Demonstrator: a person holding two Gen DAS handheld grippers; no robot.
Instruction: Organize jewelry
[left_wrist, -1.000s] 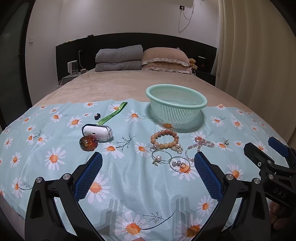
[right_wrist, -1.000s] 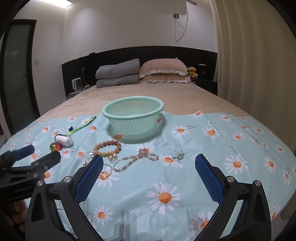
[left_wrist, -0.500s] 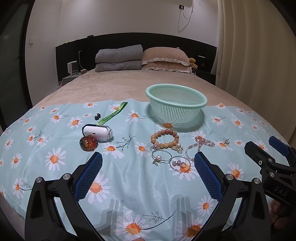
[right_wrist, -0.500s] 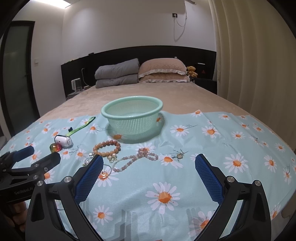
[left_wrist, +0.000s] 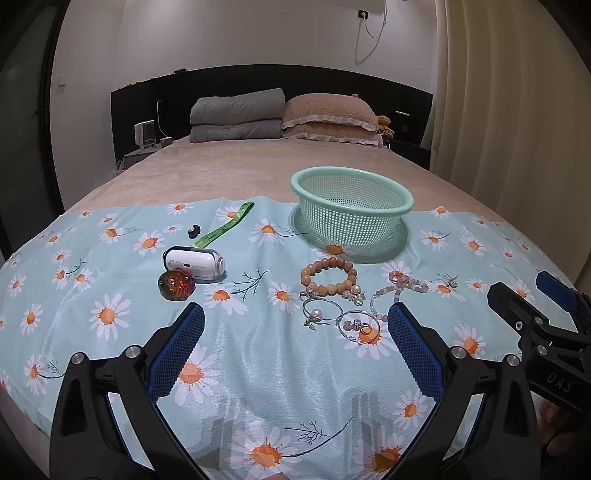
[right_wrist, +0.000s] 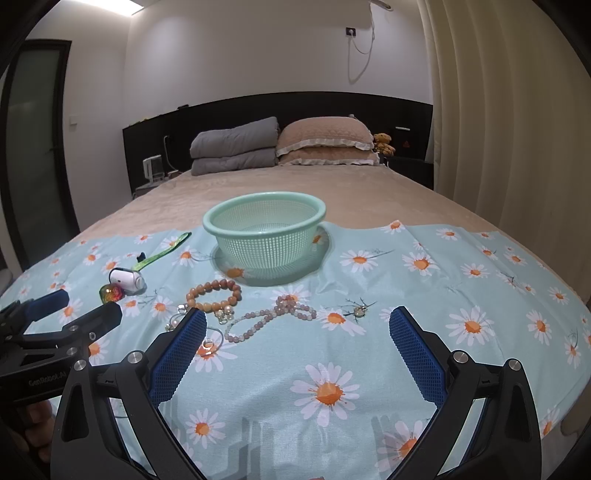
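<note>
An empty mint mesh basket (left_wrist: 351, 206) (right_wrist: 264, 236) stands on the daisy cloth. In front of it lie an orange bead bracelet (left_wrist: 328, 277) (right_wrist: 214, 293), a pink bead strand (left_wrist: 400, 282) (right_wrist: 273, 317), thin silver bangles with charms (left_wrist: 340, 319) (right_wrist: 207, 341) and a small charm (left_wrist: 451, 282) (right_wrist: 358, 312). My left gripper (left_wrist: 295, 332) is open and empty above the cloth, just short of the bangles. My right gripper (right_wrist: 297, 332) is open and empty, to the right of the left one, with the pink strand just ahead.
A white pill-shaped case (left_wrist: 195, 264), an amber glass ball (left_wrist: 176, 286), a green strap (left_wrist: 225, 230) and a small dark bit (left_wrist: 194, 230) lie left of the jewelry. Pillows and folded blankets (left_wrist: 280, 118) are at the headboard. A curtain (left_wrist: 517, 110) hangs on the right.
Both grippers have drifted very slightly; the scene is nearly unchanged. Nothing was taken hold of.
</note>
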